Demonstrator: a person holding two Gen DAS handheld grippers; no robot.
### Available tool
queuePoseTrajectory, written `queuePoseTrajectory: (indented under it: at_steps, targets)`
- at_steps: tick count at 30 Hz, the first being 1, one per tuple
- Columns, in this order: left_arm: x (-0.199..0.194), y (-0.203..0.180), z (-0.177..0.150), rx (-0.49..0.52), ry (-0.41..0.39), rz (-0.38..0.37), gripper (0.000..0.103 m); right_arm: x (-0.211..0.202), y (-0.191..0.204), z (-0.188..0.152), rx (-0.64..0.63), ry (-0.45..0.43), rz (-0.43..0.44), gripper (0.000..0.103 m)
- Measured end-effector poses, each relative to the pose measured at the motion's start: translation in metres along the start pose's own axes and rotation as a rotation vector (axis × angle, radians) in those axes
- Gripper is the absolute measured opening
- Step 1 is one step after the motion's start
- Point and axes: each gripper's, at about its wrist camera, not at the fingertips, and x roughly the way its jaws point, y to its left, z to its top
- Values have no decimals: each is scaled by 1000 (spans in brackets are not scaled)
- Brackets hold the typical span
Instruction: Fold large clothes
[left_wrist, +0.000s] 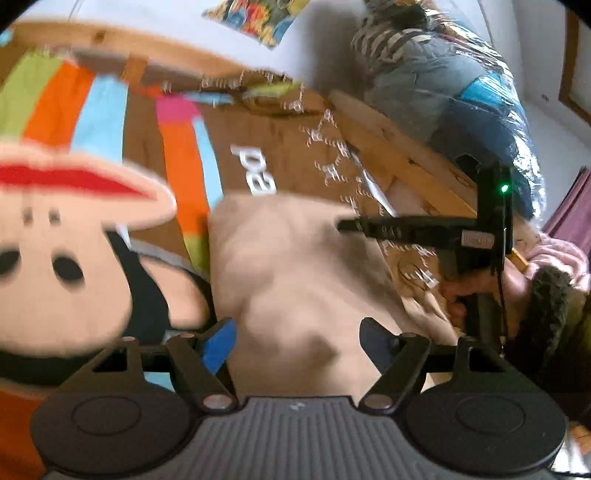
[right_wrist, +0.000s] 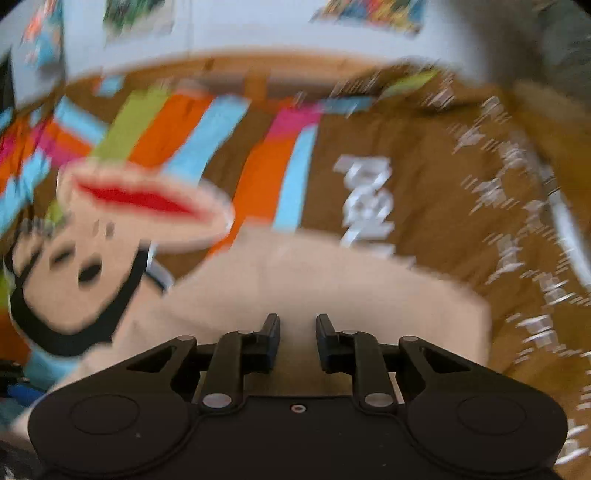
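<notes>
Both claws hover over a beige garment spread on a bed. Seen from its own camera, the left claw stands released, its blue-padded fingers set wide apart on either side of a bunched ridge of the beige cloth, without clamping it. The right claw has its black fingers drawn close with a narrow gap; beige cloth lies under and ahead of them, but blur hides whether any fold is pinched there, so I cannot tell if it grips.

From the left camera, the right claw also shows at the right side, its fingers reaching across the far edge of the garment, with a hand wrapped around its handle and a green light on its body.

Under the garment lies a brown bedspread with white lettering and orange, blue, green and pink stripes. A big cartoon monkey face with a red mouth is printed on it, just left of the garment.

Beyond that runs a wooden bed frame. Farther right, a clear plastic bag stuffed with clothes rests against the white wall, and a colourful poster hangs above the headboard.
</notes>
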Motion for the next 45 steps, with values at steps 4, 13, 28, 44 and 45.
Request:
queuePoseTrajectory:
  at_steps: [4, 13, 28, 44, 45]
  targets:
    - [34, 8, 13, -49, 95, 98, 70, 0, -28, 10, -9, 14, -111, 21]
    - [70, 5, 10, 5, 211, 175, 73, 51, -39, -23, 19, 118, -125, 15]
    - [19, -23, -2, 3, 155, 154, 79, -74, 10, -55, 53, 30, -3, 33]
    - [31, -18, -30, -7, 184, 142, 82, -64, 29, -116, 177, 38, -97, 34]
    - [27, -19, -29, -7, 176, 140, 82, -62, 27, -118, 186, 33, -99, 34]
